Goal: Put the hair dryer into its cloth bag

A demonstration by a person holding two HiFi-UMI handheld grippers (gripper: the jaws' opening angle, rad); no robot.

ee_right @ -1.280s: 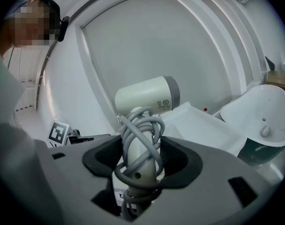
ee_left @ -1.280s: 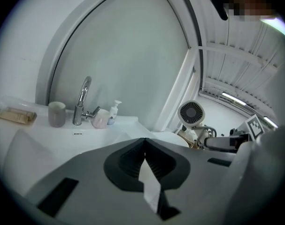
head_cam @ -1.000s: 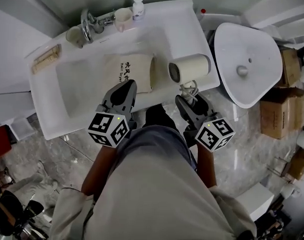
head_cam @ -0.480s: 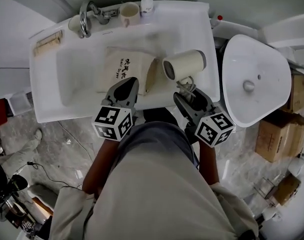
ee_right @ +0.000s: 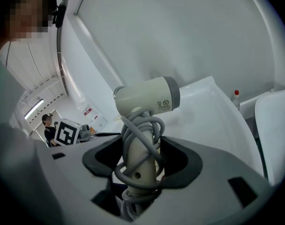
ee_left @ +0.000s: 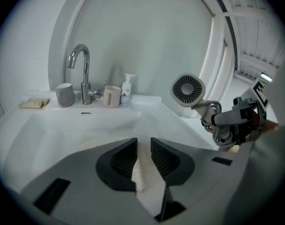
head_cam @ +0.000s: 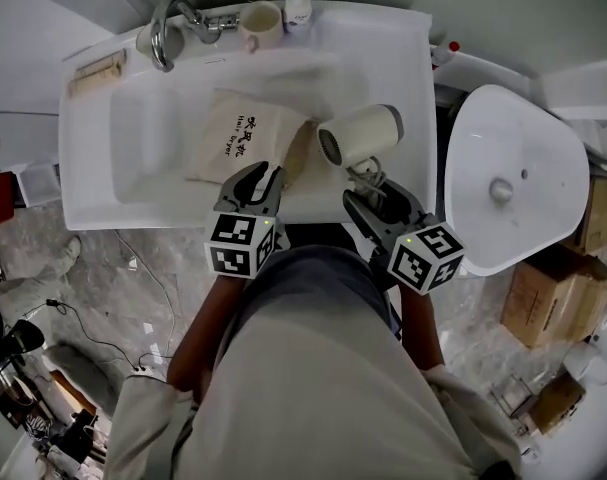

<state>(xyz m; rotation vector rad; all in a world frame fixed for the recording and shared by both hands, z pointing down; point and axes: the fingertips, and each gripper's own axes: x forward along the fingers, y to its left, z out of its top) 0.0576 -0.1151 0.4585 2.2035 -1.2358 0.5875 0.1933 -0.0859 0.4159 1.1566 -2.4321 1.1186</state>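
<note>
The beige cloth bag (head_cam: 245, 140) with dark print lies flat on the white counter (head_cam: 383, 58), its mouth towards the hair dryer. My left gripper (head_cam: 260, 176) is low over the bag's near edge. Its jaws have just been opening, and they stand a little apart with a fold of the cloth (ee_left: 144, 182) between them. My right gripper (head_cam: 368, 196) is shut on the handle of the cream hair dryer (head_cam: 361, 133), with the grey cord wound around the handle (ee_right: 140, 149). The dryer's barrel (ee_right: 147, 97) is held level just above the counter, right of the bag.
The basin (head_cam: 143, 138) is left of the bag. At the back stand a chrome faucet (head_cam: 168, 30), two cups (head_cam: 260, 23) and a pump bottle (head_cam: 300, 3). A packet (head_cam: 95, 71) lies at the far left. A white toilet (head_cam: 508, 183) and cardboard boxes (head_cam: 568, 288) are on the right.
Both grippers have come down and forward towards the counter. The left jaws, shut before, now stand apart at the bag's near edge. The right gripper still holds the dryer.
</note>
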